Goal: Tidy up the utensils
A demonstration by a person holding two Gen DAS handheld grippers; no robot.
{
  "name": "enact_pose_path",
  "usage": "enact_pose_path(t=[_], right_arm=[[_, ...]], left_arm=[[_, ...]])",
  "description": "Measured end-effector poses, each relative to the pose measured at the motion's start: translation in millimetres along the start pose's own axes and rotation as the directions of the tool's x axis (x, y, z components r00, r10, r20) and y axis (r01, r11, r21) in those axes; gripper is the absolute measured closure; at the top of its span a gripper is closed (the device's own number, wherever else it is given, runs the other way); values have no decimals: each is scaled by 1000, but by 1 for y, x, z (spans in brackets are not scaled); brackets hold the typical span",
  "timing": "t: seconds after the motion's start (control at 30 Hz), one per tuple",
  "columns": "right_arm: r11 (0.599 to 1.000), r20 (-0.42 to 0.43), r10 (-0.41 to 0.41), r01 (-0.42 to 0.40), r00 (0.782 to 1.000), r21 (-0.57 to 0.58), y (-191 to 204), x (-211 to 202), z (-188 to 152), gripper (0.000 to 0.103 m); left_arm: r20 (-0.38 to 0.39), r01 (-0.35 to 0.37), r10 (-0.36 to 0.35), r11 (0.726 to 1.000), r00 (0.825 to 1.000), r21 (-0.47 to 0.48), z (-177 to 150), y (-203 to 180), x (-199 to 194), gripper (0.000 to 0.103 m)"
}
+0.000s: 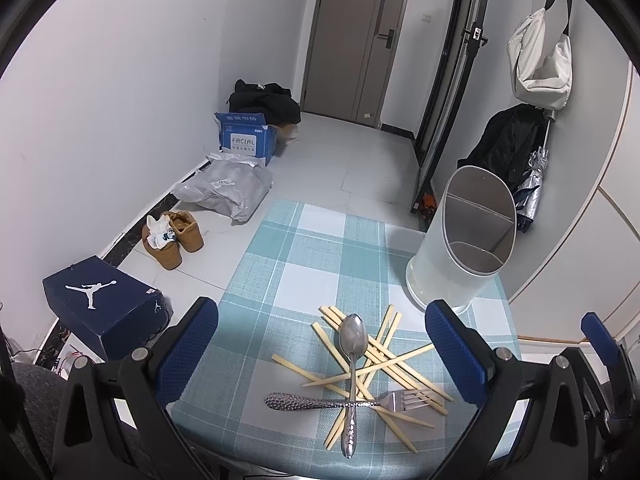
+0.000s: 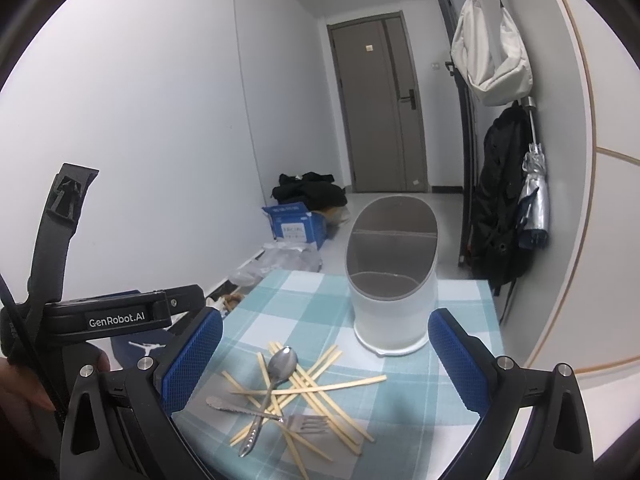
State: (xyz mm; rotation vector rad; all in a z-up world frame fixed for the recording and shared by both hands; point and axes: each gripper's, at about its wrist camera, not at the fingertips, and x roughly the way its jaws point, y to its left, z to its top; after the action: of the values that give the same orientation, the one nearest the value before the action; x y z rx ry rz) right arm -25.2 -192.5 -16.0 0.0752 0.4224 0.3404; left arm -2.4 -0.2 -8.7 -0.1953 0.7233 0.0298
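A metal spoon (image 1: 352,364) lies across a metal fork (image 1: 360,402) on a scattered heap of wooden chopsticks (image 1: 384,360) on the checked tablecloth (image 1: 288,280). Behind them at the right stands a white oval utensil holder (image 1: 460,248) with divided compartments, which look empty. My left gripper (image 1: 320,360) hovers open above the heap, nothing between its blue pads. In the right wrist view the spoon (image 2: 276,376), fork (image 2: 296,424), chopsticks (image 2: 320,384) and holder (image 2: 392,280) show again, with my right gripper (image 2: 324,364) open over them.
The small table's edges are close on all sides. On the floor to the left are a dark blue shoe box (image 1: 104,304), brown shoes (image 1: 172,236), a grey parcel bag (image 1: 228,188) and a blue carton (image 1: 246,138). Bags and an umbrella (image 2: 534,196) hang at right. The left gripper's body (image 2: 100,312) sits beside the right one.
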Motion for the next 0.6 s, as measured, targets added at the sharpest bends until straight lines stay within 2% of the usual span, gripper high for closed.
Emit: enact_pose_path(t=[0.37, 0.5, 0.6], right_arm=[[999, -37, 24, -23, 999, 25, -4, 6, -1, 0], [996, -88, 67, -62, 994, 63, -8, 16, -4, 0], [986, -139, 131, -114, 982, 123, -15, 26, -11, 0]], left_arm=[[-13, 11, -11, 1000, 1000, -18, 1, 0, 3, 1], [-22, 17, -17, 1000, 1000, -26, 2, 0, 5, 1], [-37, 16, -17, 999, 999, -38, 4, 3, 9, 1]])
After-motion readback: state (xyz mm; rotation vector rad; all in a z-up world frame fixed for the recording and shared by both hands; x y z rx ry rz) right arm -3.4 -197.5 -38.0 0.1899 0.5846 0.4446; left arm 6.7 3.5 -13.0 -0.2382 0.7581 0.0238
